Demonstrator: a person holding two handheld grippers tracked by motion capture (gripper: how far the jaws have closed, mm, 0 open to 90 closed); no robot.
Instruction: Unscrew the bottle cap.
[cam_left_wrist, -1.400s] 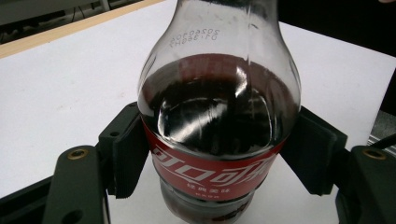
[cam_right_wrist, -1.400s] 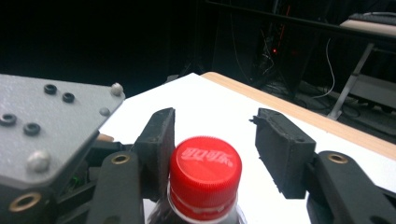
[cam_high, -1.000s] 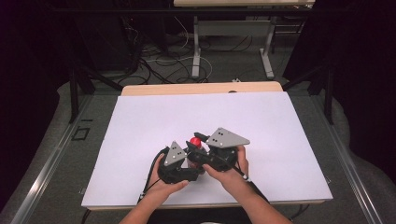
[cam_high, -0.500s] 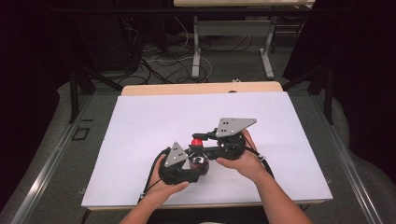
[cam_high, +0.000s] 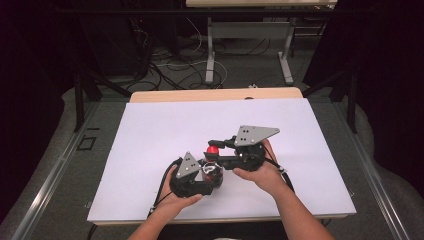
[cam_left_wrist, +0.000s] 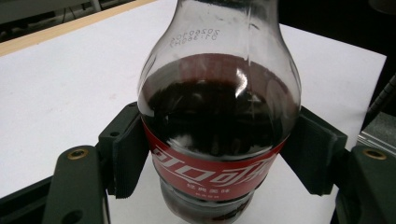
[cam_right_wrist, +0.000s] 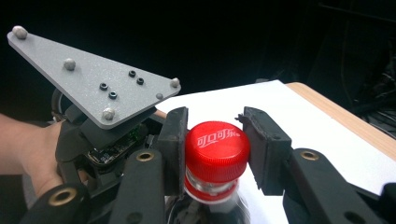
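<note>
Surface: a white board (cam_high: 150, 150) laid over a pale wooden table (cam_high: 215, 94), set in a dark room; the near edge of the board lay closest to the person.

Item 1, nearest: left gripper (cam_high: 197, 176), held in the left hand (cam_high: 175, 200) near the board's front edge. Its jaws were clamped on the body of the cola bottle (cam_left_wrist: 219, 135), the pads pressing the red label band from either side in the left gripper view. The bottle stood upright on the board, dark liquid reaching up to its shoulder.

Item 2, just beyond: right gripper (cam_high: 216, 148), held in the right hand (cam_high: 260, 172), coming in level from the right. Its jaws bracketed the red cap (cam_right_wrist: 217, 148) at the top of the bottle; in the right gripper view both pads sat against the cap's ribbed sides, gripping it.

Key relation: the bottle's long axis ran vertical, the left gripper low on the body, the right gripper directly above it at the cap. Judged from this, the coming move was a twist about that upright axis, the lower grip holding the body against it.

Item 3, farthest: grey floor with loose cables (cam_high: 165, 65) and the metal legs of a second table (cam_high: 210, 45) behind.
</note>
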